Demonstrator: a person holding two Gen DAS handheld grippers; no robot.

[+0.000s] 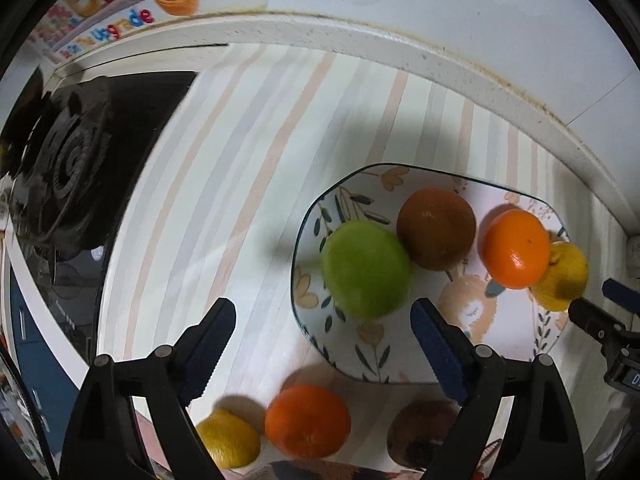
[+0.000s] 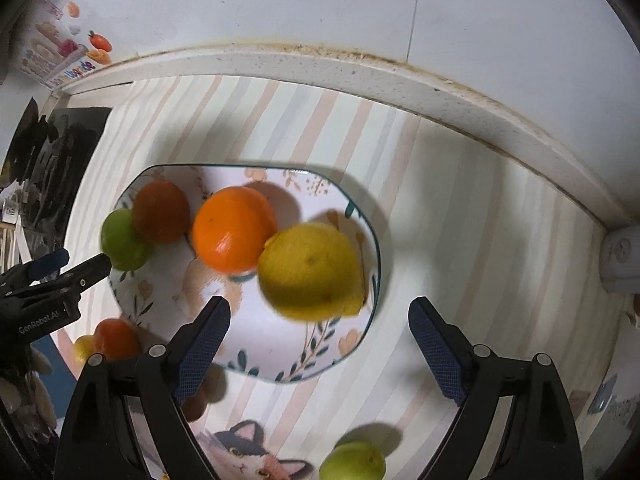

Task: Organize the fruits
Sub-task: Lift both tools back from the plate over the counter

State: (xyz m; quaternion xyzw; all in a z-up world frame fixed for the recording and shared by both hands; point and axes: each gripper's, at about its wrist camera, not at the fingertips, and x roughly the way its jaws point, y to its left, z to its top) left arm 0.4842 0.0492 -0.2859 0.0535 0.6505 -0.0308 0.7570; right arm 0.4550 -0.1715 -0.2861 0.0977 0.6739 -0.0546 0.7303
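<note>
A floral plate (image 1: pixel 516 344) (image 2: pixel 256 344) sits on a striped mat. It holds a green apple (image 1: pixel 366 268) (image 2: pixel 122 246), a brown fruit (image 1: pixel 436 228) (image 2: pixel 160 212), an orange (image 1: pixel 516 248) (image 2: pixel 234 230) and a yellow lemon (image 1: pixel 564 278) (image 2: pixel 310 272). My left gripper (image 1: pixel 324 350) is open and empty, above the plate's left edge near the apple. My right gripper (image 2: pixel 320 350) is open and empty, just in front of the lemon. On the mat near the plate lie a lemon (image 1: pixel 228 438), an orange (image 1: pixel 308 420), a brown fruit (image 1: pixel 424 436) and a green apple (image 2: pixel 352 462).
A black gas stove (image 1: pixel 76 168) stands at the left. A white backsplash ledge (image 1: pixel 400 48) and tiled wall run behind the mat. The mat has a cat print (image 2: pixel 248 452) at its near edge. A white fitting (image 2: pixel 622 258) sits at the right corner.
</note>
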